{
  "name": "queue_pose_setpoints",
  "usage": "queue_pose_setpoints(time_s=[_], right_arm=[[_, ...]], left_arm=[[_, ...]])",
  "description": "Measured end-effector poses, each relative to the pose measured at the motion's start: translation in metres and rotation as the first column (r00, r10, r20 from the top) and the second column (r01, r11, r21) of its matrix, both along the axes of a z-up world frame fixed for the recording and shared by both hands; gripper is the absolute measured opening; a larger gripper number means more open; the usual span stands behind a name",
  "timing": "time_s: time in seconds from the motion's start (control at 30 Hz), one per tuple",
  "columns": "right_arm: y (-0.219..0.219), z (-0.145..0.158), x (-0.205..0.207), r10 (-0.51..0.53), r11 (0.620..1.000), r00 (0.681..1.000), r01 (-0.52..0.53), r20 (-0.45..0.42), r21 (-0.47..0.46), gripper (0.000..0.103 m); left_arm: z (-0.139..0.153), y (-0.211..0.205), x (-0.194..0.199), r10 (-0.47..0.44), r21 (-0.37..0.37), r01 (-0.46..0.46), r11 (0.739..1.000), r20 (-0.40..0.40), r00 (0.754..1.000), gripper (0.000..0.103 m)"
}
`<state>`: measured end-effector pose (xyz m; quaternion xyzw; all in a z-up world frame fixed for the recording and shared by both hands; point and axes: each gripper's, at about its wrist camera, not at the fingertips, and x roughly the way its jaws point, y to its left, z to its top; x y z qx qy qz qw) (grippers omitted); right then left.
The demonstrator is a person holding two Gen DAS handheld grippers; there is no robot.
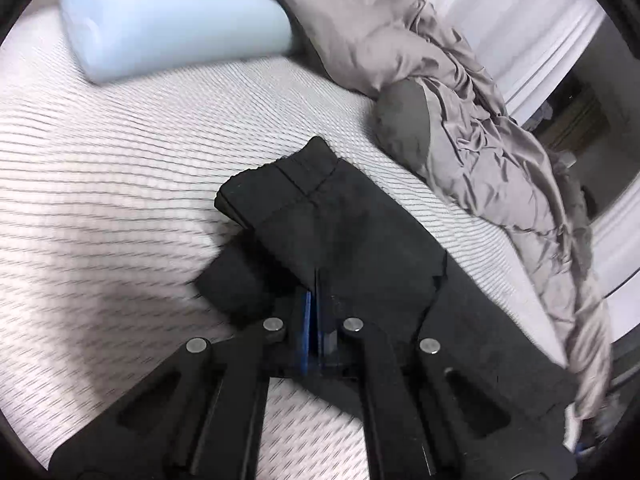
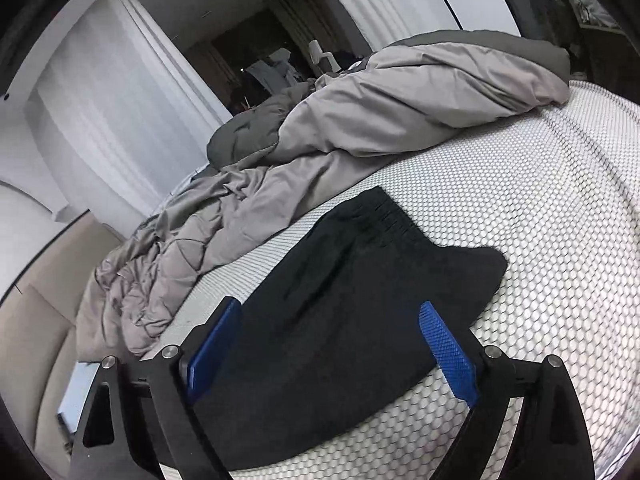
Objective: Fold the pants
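Pants flat on the bed, waistband end toward 11 o'clock in the left wrist view. Left tool at 6 o'clock, over the near edge of the pants. Pillow behind, at 10 o'clock. Duvet bunched along the bed's edge from 12 to 4 o'clock. In the right wrist view, right tool at 6 o'clock, straddling the pants; duvet behind and left, 9 to 1 o'clock.

Dim, cool indoor light; strong fisheye bending with dark corners, and motion blur smears the left wrist view.
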<state>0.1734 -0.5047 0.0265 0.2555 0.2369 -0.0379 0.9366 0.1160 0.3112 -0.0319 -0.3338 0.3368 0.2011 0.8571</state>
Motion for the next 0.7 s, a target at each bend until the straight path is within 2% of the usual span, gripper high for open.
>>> queue_pose_setpoints(time_s=[0.07,0.1,0.13,0.2,0.27,0.33,0.4,0.5,0.53,0.6,0.7], right_arm=[[-0.004,-0.001,0.003,0.000,1.000,1.000,0.000,-0.011,-0.011,0.092],[-0.005,-0.003,0.004,0.002,1.000,1.000,-0.002,-0.018,-0.012,0.092],[-0.004,-0.005,0.005,0.009,1.000,1.000,-0.009,-0.023,-0.011,0.092],[-0.005,-0.009,0.006,0.018,1.000,0.999,-0.019,-0.040,-0.008,0.092],[-0.008,-0.015,0.003,0.025,1.000,0.998,-0.025,-0.062,0.003,0.092],[-0.014,-0.022,0.000,0.033,0.999,0.995,-0.031,-0.096,0.021,0.092],[-0.022,-0.030,-0.003,0.036,0.999,0.990,-0.031,-0.134,0.043,0.092],[-0.037,-0.043,-0.004,0.080,0.992,0.981,-0.061,-0.175,0.115,0.092],[-0.040,-0.047,-0.004,0.099,0.987,0.977,-0.073,-0.187,0.140,0.092],[-0.048,-0.060,0.002,0.160,0.967,0.964,-0.110,-0.213,0.229,0.092],[-0.054,-0.078,0.015,0.223,0.929,0.948,-0.137,-0.226,0.345,0.092]], left_arm=[[-0.001,-0.005,-0.007,0.032,0.061,-0.028,0.998,-0.065,0.997,0.007],[-0.004,0.000,-0.011,0.028,0.055,-0.023,0.998,-0.096,0.995,0.007],[-0.009,0.003,-0.017,0.027,0.020,-0.024,0.999,-0.111,0.993,0.007],[-0.013,0.006,-0.033,0.025,-0.100,-0.033,0.994,-0.077,0.997,0.009],[-0.012,0.002,-0.047,0.019,-0.184,-0.028,0.983,-0.052,0.998,0.019],[-0.013,-0.010,-0.057,-0.002,-0.227,-0.002,0.974,-0.019,1.000,0.027],[-0.016,-0.031,-0.059,-0.075,-0.265,0.070,0.962,-0.007,0.997,0.028],[-0.026,-0.059,-0.034,-0.175,-0.284,0.167,0.944,-0.004,0.984,0.031],[-0.031,-0.067,-0.025,-0.184,-0.283,0.171,0.944,-0.020,0.983,0.031],[-0.041,-0.072,-0.013,-0.148,-0.330,0.135,0.934,-0.015,0.989,0.031],[-0.042,-0.073,0.005,-0.128,-0.326,0.122,0.938,0.003,0.992,0.031]])
